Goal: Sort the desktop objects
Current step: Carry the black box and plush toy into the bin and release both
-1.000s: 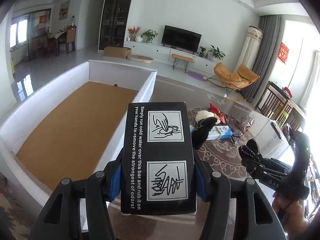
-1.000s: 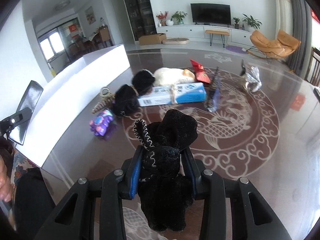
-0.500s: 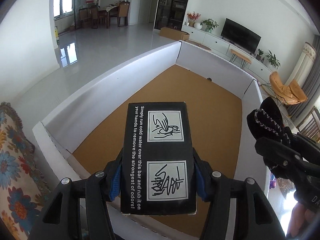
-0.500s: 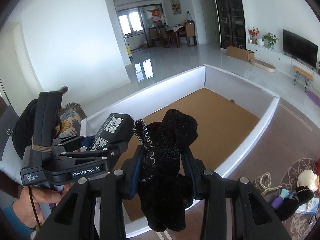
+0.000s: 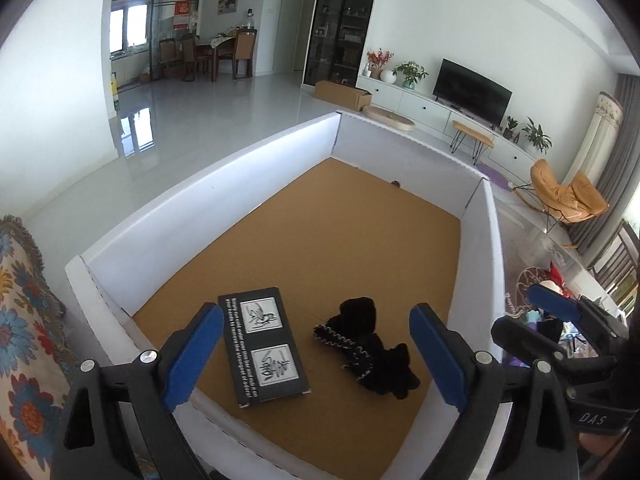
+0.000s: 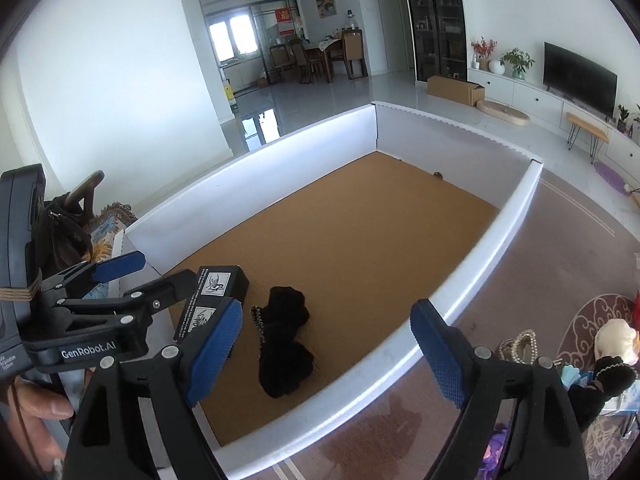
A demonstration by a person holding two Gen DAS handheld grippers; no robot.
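A: Status check, both views. Left tool (image 5: 316, 356) was spread wide w/ nothing between the pads; jaws had just been opening. Black box (image 5: 266, 346) lay flat on the cork floor of the white bin (image 5: 200, 208), near corner, printed side up.

B: Right tool (image 6: 326, 354)?

A: Same, jaws had just been opening, nothing gripped. Black knit item (image 6: 286, 338) lay crumpled on the bin floor just beside the box, not clearly touching.

B: So which step was it?

A: Release step, looked done for this pair, both objs down inside the bin. Both tools hung over the near rim, pointed down into it.

B: Anything left on the tabletop (image 6: 532, 280)?

A: Yes, right view showed a cluster at the far right edge: bead string (image 6: 516, 344), pale plush (image 6: 614, 338), another black fuzzy thing (image 6: 612, 374), purple bit near the bottom. Partly cut off, can't ID the rest.

B: Next move?

A: My guess: lift both tools clear of the bin wall, swing back to that cluster, keep jaws wide, pick one obj per tool. Soft stuff prob needs a deep pinch.
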